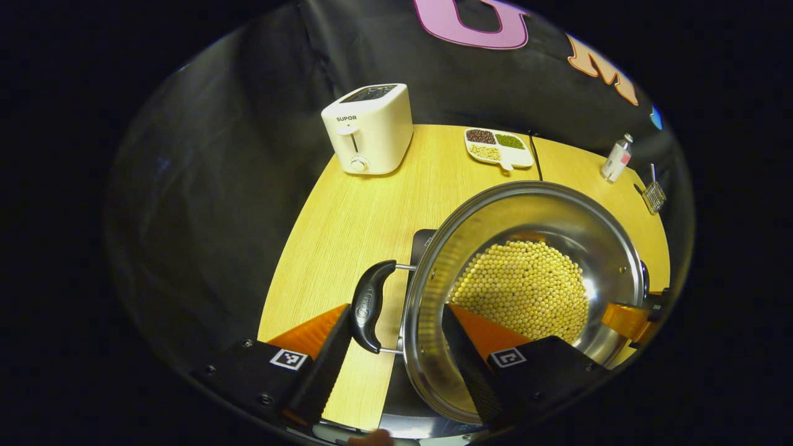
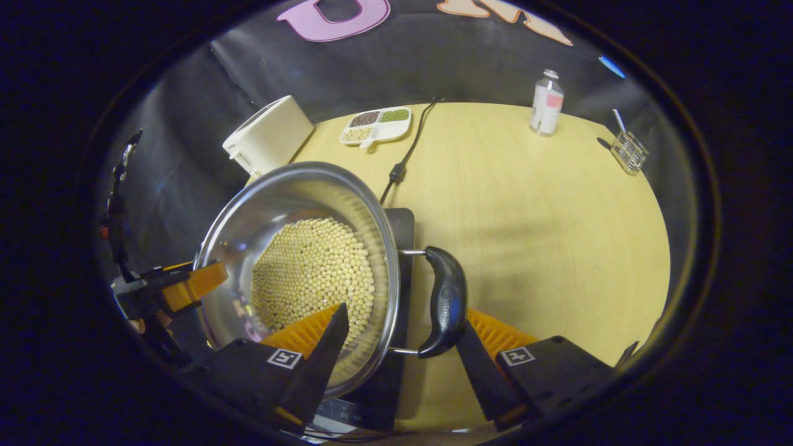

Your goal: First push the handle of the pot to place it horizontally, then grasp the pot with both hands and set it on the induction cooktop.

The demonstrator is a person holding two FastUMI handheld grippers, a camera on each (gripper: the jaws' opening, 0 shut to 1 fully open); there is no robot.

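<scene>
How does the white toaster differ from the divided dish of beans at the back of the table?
The toaster is a tall, upright box, while the divided dish lies low and flat. The toaster is plain white with a lever and knob on its front; the dish shows dark, green and pale fillings in separate compartments. The toaster stands at the table's left edge, the dish farther right. Both are white and stand apart from the pot.

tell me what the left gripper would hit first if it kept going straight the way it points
Probably the pot itself: the left gripper straddles its black side handle and steel rim, one finger outside, one over the beans. Going on, the handle would likely meet it first, though depth is unclear.
</scene>
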